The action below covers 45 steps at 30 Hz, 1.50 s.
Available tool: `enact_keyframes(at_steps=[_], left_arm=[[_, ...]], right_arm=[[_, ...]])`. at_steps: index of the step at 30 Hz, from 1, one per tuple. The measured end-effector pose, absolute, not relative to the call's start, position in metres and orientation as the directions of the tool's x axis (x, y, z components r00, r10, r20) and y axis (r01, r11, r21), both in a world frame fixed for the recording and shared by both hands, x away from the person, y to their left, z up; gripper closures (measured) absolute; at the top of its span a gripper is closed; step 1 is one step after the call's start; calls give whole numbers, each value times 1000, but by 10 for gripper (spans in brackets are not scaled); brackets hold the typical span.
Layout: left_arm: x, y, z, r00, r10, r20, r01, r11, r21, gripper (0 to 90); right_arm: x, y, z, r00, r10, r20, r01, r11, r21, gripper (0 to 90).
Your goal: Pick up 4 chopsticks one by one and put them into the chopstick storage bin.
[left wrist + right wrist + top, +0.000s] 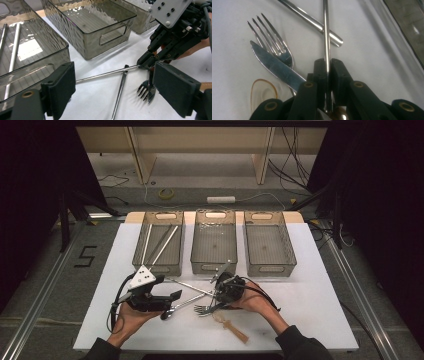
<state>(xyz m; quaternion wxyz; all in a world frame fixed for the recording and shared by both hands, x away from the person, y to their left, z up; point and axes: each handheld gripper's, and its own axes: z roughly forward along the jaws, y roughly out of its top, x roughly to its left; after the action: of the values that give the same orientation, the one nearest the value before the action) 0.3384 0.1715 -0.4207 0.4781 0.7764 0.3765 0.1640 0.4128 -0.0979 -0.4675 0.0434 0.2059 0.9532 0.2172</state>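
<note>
Item: my right gripper [327, 65], jaws clamped on one steel chopstick [326, 30], gripped close to its near end, with the shaft running on past the tips. The rod lies across the handle of a second chopstick [312, 22] on the white table [310, 295], in front of the middle bin [214, 242].

Item: my left gripper [176, 295], jaws standing wide with nothing between them, hovering just left of the pile.

Adjacent: fork [274, 46] and knife [275, 66], overlapping, just beside the clamped rod; an amber plastic spoon [262, 93] beneath them.

Risk, as I judge it: the rod is thin, round and polished, and held near one end, so on lifting it may pivot or slide out between the pads. Its free length could also drag the crossed chopstick or nudge the fork.

Condition of rod: straight, bright, mirror-finished, unmarked. Two similar rods already lie in the left bin [159, 242].
</note>
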Motion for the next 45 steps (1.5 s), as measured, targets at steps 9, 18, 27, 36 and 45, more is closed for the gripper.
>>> enact_keyframes(at_steps=[9, 18, 27, 36, 45], left_arm=[[338, 170, -421, 669, 737, -100, 425, -268, 865, 184], [338, 169, -420, 671, 735, -97, 421, -269, 866, 186], [338, 167, -418, 674, 733, -92, 413, -270, 870, 186], [336, 159, -411, 698, 713, -69, 386, -293, 874, 182], [337, 151, -409, 726, 686, -32, 372, -354, 858, 182]], right_arm=[[409, -98, -466, -932, 358, -45, 307, 851, 426, 849], [407, -104, -455, -943, 328, -51, 268, 842, 468, 852], [400, -112, -435, -945, 321, -58, 250, 828, 502, 852], [387, -116, -420, -952, 298, -66, 224, 830, 512, 852], [380, -115, -413, -961, 265, -77, 191, 841, 507, 852]])
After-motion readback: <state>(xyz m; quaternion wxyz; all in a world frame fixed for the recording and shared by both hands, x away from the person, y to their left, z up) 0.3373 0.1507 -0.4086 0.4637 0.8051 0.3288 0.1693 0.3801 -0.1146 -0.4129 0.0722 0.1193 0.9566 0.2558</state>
